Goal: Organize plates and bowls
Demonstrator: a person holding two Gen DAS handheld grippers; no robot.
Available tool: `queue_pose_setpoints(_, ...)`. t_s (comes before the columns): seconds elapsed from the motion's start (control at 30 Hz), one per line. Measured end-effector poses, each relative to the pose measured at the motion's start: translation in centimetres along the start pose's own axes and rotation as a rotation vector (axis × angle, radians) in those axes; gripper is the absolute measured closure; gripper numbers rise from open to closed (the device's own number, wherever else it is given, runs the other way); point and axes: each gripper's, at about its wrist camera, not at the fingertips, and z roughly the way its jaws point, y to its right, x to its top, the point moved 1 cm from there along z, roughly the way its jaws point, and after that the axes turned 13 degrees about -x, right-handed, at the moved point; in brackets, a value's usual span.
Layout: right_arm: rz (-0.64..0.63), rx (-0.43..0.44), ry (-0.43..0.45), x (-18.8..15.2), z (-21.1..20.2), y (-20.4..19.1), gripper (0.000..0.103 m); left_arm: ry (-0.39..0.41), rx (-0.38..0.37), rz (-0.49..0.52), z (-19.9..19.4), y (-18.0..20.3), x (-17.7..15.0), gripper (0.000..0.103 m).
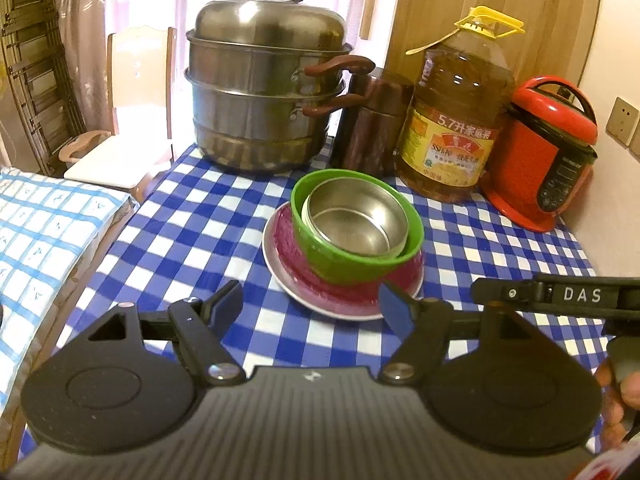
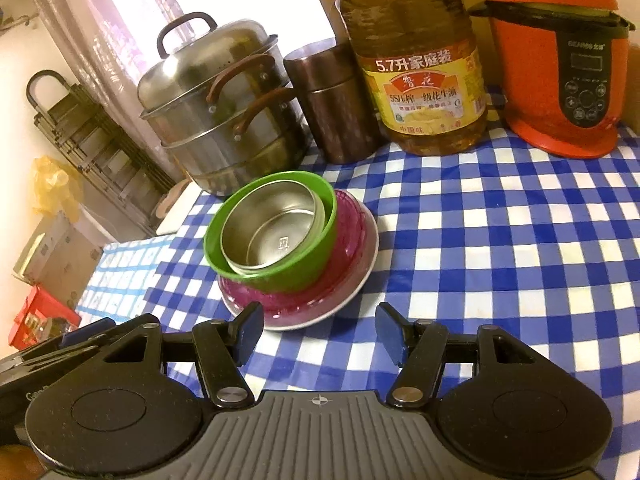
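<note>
A steel bowl (image 1: 354,222) sits tilted inside a green bowl (image 1: 352,262). The green bowl rests on a magenta plate (image 1: 340,288), which lies on a white plate (image 1: 312,300). The same stack shows in the right wrist view: steel bowl (image 2: 272,232), green bowl (image 2: 280,276), magenta plate (image 2: 352,224), white plate (image 2: 360,280). My left gripper (image 1: 314,304) is open and empty just in front of the stack. My right gripper (image 2: 320,332) is open and empty, in front and to the right of the stack.
A blue checked tablecloth (image 1: 180,220) covers the table. At the back stand a steel steamer pot (image 1: 264,80), a brown canister (image 1: 372,124), an oil bottle (image 1: 452,120) and a red cooker (image 1: 548,152). A chair (image 1: 132,92) stands past the table's left edge.
</note>
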Motion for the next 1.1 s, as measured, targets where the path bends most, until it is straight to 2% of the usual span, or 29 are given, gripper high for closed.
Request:
queue_pose_setpoints(0.3,-0.060,-0.033,0.025,-3.1,-2.9,-0.1,0.041,-0.017,-0.004,0.000,-2.5,1.2,-2.7,0.031)
queue_pose_setpoints(1.1,-0.087,-0.088,0.081,-10.0,-10.0,1.0,0.041,-0.058,-0.026,0.003,-8.0,4.7,-8.0,0.031)
